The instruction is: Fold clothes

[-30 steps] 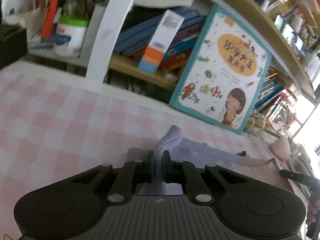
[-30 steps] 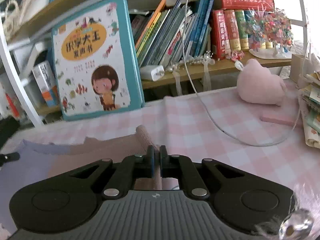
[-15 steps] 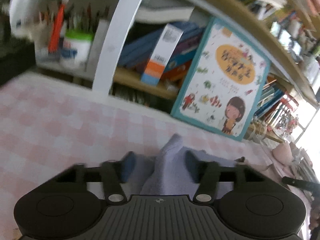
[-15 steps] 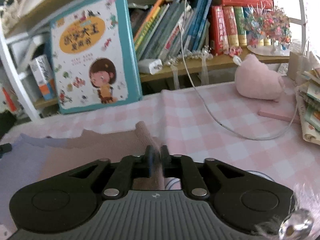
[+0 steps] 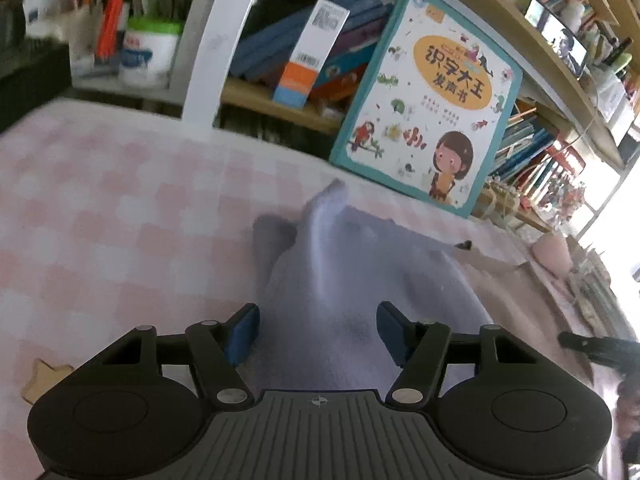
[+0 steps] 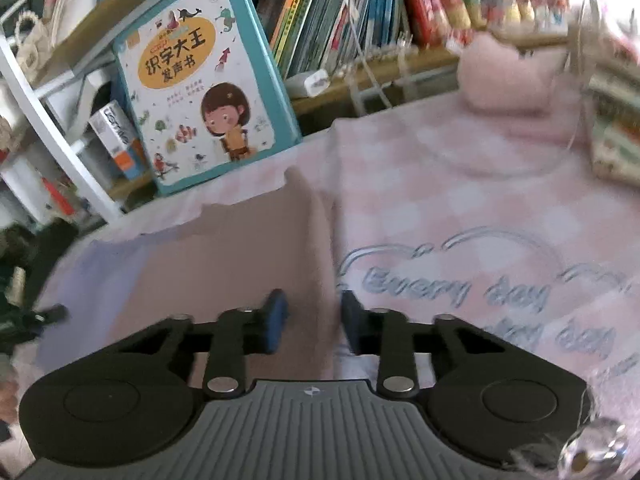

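Both views show strong fisheye curvature: shelf boards and white uprights bow toward the frame edges. Daylight enters from the right of the left wrist view, overexposing that edge. Left wrist view: the white green-lidded jar [image 5: 149, 54] at upper left is smeared. Right wrist view: the red book spines [image 6: 436, 0] and the pink plush toy [image 6: 504, 74] are motion-blurred; the teal-bordered picture book [image 6: 204, 80] stays sharp

Left gripper [image 5: 318, 330]: jaws, clamped on the lavender knit garment [image 5: 360, 280] a second ago, are now standing wide apart, fabric lying loose between them. Right gripper [image 6: 313, 322]: jaws likewise parting, releasing the dusty-pink fabric fold [image 6: 240, 264], now lying flat.
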Tool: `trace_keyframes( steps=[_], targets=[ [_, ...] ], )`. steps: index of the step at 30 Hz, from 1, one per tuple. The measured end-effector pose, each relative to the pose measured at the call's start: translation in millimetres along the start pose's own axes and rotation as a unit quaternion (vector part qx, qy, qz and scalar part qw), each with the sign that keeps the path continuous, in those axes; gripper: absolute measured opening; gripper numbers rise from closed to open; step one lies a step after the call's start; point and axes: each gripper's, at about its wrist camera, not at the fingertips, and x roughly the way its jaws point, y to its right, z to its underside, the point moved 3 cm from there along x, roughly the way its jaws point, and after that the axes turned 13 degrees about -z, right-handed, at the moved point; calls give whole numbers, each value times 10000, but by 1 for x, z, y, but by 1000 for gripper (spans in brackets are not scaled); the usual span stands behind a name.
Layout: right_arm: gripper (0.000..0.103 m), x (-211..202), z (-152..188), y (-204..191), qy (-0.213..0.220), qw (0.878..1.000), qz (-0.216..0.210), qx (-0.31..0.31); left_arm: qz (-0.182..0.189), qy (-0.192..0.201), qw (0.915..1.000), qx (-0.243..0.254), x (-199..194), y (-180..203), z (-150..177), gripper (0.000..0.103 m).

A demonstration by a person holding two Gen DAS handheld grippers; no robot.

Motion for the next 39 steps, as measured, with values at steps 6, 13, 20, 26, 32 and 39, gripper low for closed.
trace_keyframes(
  steps=[6, 13, 20, 26, 32, 39],
  targets=[
    [16, 8, 0, -3, 56, 9997, -147, 209, 75, -44, 9995, -290, 0, -15, 1, 44],
    [16, 32, -2, -23, -74, 9996, -265, 44, -174, 29, 9985, -526, -7, -40, -1, 44],
    [17, 59, -4, -47, -179, 9991, -328, -196, -351, 111, 9965, -745, -12, -68, -5, 44],
    [19, 68, -1, -63, -204, 9986, -173, -466, -325, 154, 9959, -834, -11, -78, -7, 44],
    [20, 69, 0, -61, -178, 9986, -167, -466, -278, 204, 9960, -827, -9, -79, -8, 44],
    [37, 61, 1, -69, 6, 9969, 21, -786, -443, 449, 9945, -840, -26, -75, -6, 50]
  ],
)
